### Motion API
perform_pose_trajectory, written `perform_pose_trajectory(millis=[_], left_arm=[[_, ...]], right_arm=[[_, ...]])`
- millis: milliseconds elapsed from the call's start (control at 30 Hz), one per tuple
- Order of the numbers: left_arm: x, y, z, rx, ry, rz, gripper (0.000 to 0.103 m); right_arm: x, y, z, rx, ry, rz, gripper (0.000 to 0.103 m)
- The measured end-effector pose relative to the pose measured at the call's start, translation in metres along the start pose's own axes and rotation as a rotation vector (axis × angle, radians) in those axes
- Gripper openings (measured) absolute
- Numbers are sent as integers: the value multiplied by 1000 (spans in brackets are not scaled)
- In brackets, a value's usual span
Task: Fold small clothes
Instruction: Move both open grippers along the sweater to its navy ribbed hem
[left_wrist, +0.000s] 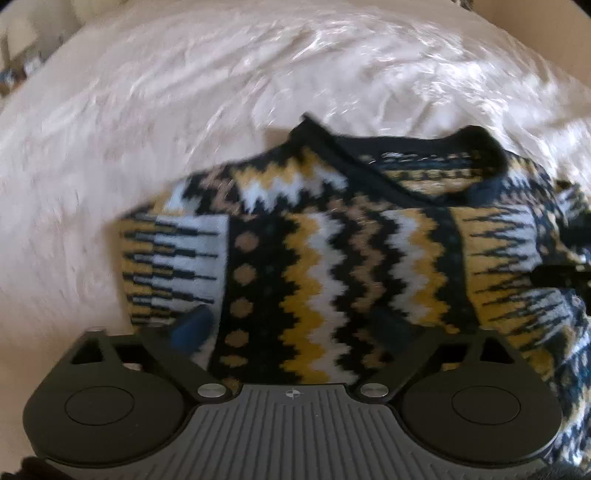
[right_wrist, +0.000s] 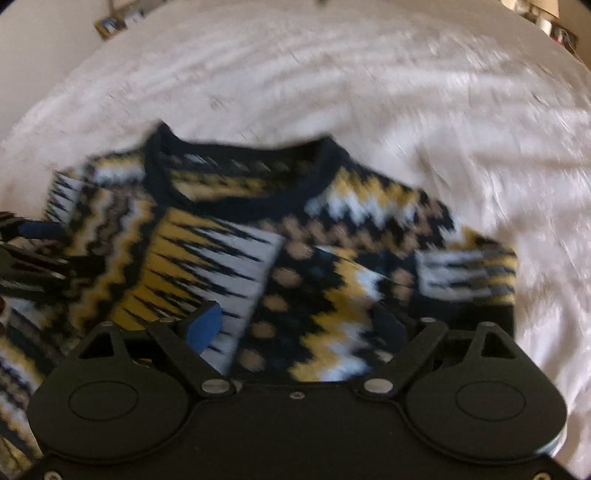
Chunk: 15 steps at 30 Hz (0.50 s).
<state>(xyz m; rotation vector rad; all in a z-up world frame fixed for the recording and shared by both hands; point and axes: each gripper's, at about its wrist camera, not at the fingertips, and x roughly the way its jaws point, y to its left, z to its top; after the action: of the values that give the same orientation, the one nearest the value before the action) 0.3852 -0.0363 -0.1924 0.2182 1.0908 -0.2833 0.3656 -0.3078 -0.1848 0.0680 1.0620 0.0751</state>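
Sweater (left_wrist: 332, 258): patterned knit, spread on the white bedcover (left_wrist: 147, 129), collar at its far edge.
Left gripper (left_wrist: 295, 328): jaws wide apart, sweater body lying between them.
Right gripper (right_wrist: 295, 328): jaws wide apart, folded sleeve and sweater body between them.

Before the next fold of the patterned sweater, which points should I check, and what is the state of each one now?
1. Navy, yellow and white zigzag knit sweater lies on the white wrinkled bed sheet: ok.
2. Dark round neckline faces away from both cameras: ok.
3. Both sleeves already folded across the chest: ok; sleeve with white cuff in the left view, the other in the right.
4. Left gripper wide open over the lower body: ok.
5. Right gripper wide open: ok.
6. Bottom hem flat and reachable: cannot tell, hidden below the grippers.
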Motion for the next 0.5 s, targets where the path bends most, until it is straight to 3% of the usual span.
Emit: perform_pose_trajectory(millis=[200,300,500], left_arm=[[-15,4,4,6,16,-11,102],[-37,6,-3,-25,2,-6,102],[-97,8,-46,-132,-28,8,102]], right_arm=[[-7,-6,-3,-20,-13,44,92],[-22,-8,-4,23,-37,52,98],[-69,-16,-26,89,-110,76,101]])
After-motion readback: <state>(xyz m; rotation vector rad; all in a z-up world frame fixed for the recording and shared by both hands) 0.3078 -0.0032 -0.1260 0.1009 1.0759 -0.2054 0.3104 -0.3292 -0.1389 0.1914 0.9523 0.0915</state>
